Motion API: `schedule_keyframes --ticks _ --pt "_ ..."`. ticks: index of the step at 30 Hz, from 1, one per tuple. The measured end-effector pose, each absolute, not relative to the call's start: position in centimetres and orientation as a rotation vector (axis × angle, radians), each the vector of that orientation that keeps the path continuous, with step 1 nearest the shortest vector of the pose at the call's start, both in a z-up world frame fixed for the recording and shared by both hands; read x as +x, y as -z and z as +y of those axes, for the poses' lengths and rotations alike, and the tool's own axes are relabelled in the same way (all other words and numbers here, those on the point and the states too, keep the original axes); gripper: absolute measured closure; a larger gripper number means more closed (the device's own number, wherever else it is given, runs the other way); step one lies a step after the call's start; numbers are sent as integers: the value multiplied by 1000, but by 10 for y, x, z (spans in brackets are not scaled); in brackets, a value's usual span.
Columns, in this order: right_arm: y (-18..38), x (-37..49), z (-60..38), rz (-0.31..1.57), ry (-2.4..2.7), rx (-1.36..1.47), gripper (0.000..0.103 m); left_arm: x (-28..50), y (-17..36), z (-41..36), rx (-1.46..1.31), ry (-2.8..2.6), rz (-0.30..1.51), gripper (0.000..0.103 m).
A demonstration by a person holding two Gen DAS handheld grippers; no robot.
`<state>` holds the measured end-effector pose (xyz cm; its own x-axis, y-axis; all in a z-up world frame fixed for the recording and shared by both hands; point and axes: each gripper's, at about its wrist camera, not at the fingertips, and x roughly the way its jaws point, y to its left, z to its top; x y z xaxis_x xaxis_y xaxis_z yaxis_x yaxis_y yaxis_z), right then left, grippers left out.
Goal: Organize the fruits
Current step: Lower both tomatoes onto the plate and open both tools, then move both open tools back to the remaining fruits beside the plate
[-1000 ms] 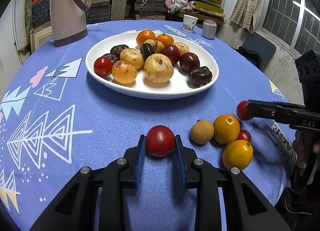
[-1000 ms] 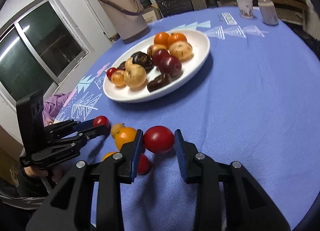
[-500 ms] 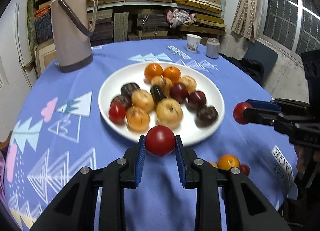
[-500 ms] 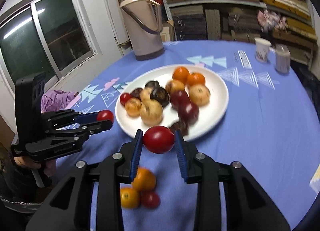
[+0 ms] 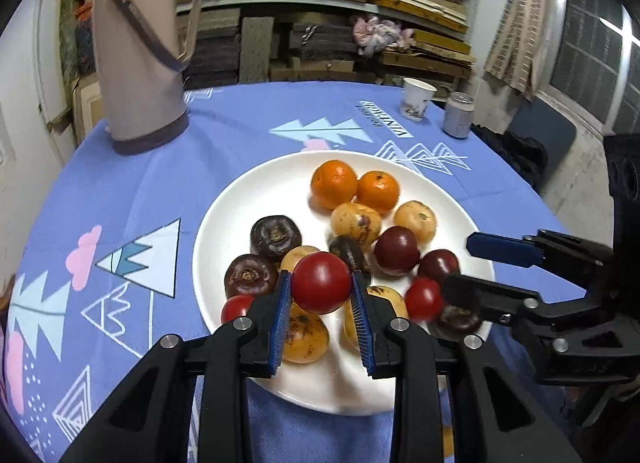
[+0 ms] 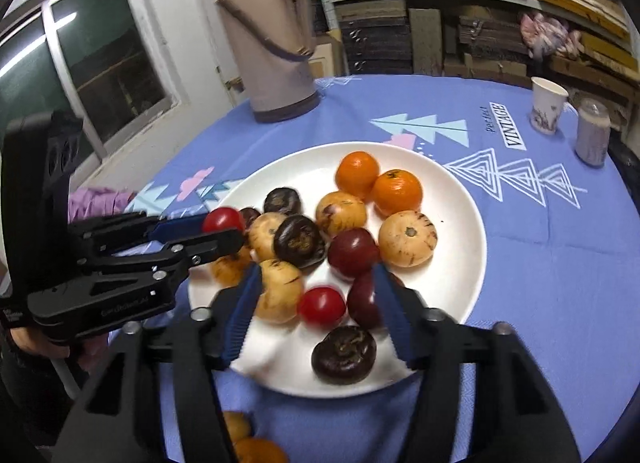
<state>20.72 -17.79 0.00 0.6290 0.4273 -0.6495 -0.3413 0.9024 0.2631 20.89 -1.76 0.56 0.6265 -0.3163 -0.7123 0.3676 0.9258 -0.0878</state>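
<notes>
Red and glossy, a small tomato [image 5: 321, 283] sits pinched between the blue pads of the left gripper [image 5: 322, 295], held above the near side of the white plate [image 5: 256, 199]; it hides part of the yellowish fruit behind it. In the right wrist view the same tomato [image 6: 223, 219] shows only as a cap above that gripper's dark fingers. The right gripper [image 6: 316, 299] has its jaws opening, the pads standing clear of a second red tomato [image 6: 321, 306], which looks blurred and lies low over the plate's [image 6: 460, 199] near part; whether it already rests on the plate I cannot tell. From the left wrist view this tomato [image 5: 423, 299] appears just beside the right gripper's lower finger, not touching the upper blue pad. Two oranges, several yellow-brown fruits and dark purple ones crowd the plate, some half covered by gripper fingers. At the bottom edge of the right view, an orange fruit [image 6: 260, 451] is cut off by the frame, on the blue patterned tablecloth [image 6: 540, 283]. A beige thermos jug [image 5: 140, 63] stands behind.
</notes>
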Motion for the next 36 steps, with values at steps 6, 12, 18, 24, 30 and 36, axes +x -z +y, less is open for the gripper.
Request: schedule_keyframes --ticks 6,12,18,24,30,36 --pt "10 197 -193 795 -440 158 42 201 -1 -12 84 378 792 54" --pt "14 174 -207 803 -421 175 36 186 1 -12 84 377 798 45" --pt "14 144 -210 810 -425 146 33 166 4 -9 68 383 822 44" --pt "17 117 -214 813 -414 132 31 143 8 -9 64 372 834 34" --pt "17 88 -210 810 -413 84 29 126 6 -2 49 349 839 30" --pt "23 60 -197 819 -431 5 29 109 7 -2 59 333 841 29"
